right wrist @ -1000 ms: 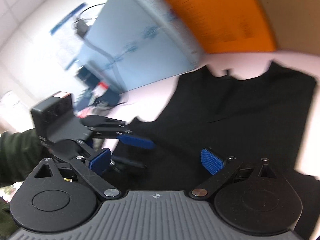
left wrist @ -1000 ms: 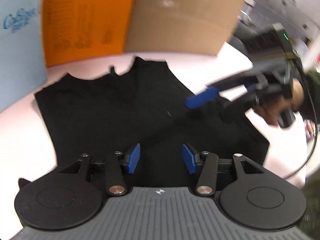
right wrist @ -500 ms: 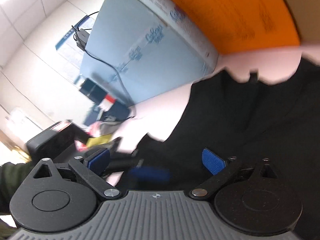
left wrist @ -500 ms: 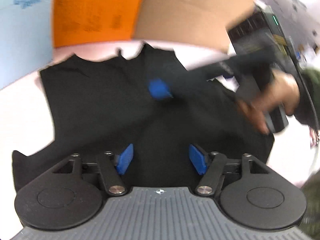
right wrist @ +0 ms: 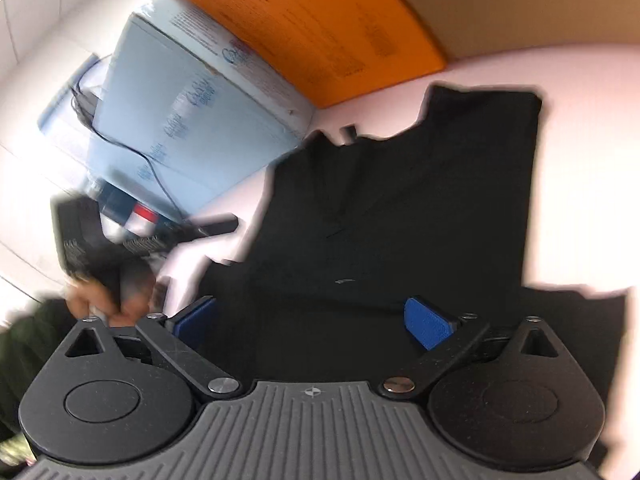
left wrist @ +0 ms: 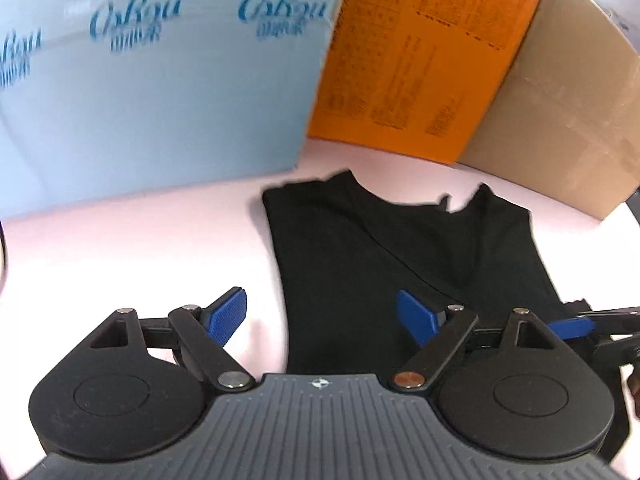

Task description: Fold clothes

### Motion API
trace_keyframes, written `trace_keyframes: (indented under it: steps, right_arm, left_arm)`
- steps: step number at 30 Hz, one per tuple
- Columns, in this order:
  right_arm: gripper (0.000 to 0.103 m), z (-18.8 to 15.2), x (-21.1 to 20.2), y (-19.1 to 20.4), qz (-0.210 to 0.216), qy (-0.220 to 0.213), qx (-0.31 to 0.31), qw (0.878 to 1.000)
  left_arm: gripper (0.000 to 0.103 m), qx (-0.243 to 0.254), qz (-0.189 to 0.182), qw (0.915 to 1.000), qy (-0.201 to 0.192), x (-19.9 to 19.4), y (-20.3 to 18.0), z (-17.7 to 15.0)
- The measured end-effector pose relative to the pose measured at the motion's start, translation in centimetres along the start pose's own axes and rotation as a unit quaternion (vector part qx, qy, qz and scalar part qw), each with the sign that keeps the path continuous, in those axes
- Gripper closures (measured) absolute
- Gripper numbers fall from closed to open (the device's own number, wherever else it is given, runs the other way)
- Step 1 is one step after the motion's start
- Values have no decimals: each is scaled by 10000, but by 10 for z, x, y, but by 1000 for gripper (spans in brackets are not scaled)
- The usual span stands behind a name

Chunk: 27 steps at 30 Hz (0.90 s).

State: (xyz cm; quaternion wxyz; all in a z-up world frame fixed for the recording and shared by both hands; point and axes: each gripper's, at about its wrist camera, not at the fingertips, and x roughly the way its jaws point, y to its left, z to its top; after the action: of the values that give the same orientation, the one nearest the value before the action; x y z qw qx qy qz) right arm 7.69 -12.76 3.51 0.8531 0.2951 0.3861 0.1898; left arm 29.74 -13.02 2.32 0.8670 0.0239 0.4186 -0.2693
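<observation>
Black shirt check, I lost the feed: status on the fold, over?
Left tongs opening, nothing between them. Right tongs open, empty. Black shirt flat on table, sides folded in. Boxes behind, clear.

Black garment (left wrist: 404, 264); pale-blue box (left wrist: 160, 92); orange box (left wrist: 420, 60); blue fingers (left wrist: 226, 316).

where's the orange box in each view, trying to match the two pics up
Left wrist view: the orange box is at the top, right of centre, between the light blue box and the brown cardboard box.
Right wrist view: the orange box is at the top centre, slanting down to the right.
Shared landmark: the black garment lying just in front of it.
</observation>
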Motion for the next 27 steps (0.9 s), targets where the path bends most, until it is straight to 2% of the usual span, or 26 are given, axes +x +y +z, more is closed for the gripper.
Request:
trace_keyframes:
  steps: [4, 6, 8, 11, 12, 15, 16, 17, 20, 23, 27]
  right_arm:
    - [2, 34, -28, 5, -419, -592, -685, 9950]
    - [2, 48, -33, 0, -646, -736, -889, 9912]
    - [2, 59, -30, -8, -800, -583, -1114, 9888]
    - [5, 77, -32, -20, -960, -321, -1471, 9839]
    - [5, 81, -33, -25, -988, -319, -1574, 9821]
    - [7, 91, -35, -35, -994, -360, -1773, 9785]
    - [11, 94, -33, -37, -1007, -335, -1846, 9771]
    - [20, 96, -30, -38, -1039, -297, -1935, 9751]
    - [34, 103, -13, -45, -1081, -24, -2114, 9714]
    - [38, 109, 3, -51, -1009, 157, -2266, 9686]
    - [40, 115, 17, -59, -921, 219, -2354, 9673]
  left_arm:
    - [22, 304, -11, 9988, -377, -4, 1, 26]
    - [22, 434, -75, 9979, -475, 3, 1, 35]
    - [24, 616, -151, 9963, -578, 13, -2, 44]
    - [38, 1022, -353, 9930, -481, 27, -7, 52]
    - [44, 1165, -430, 9913, -426, 32, -8, 55]
    - [50, 1466, -612, 9868, -305, 46, -12, 58]
    - [51, 1543, -613, 9857, -298, 49, -13, 58]
    - [52, 1617, -604, 9845, -295, 53, -13, 58]
    - [52, 1843, -565, 9809, -273, 65, -14, 58]
    - [52, 1974, -586, 9783, -222, 78, -14, 59]
    - [52, 2097, -634, 9756, -135, 91, -12, 61]
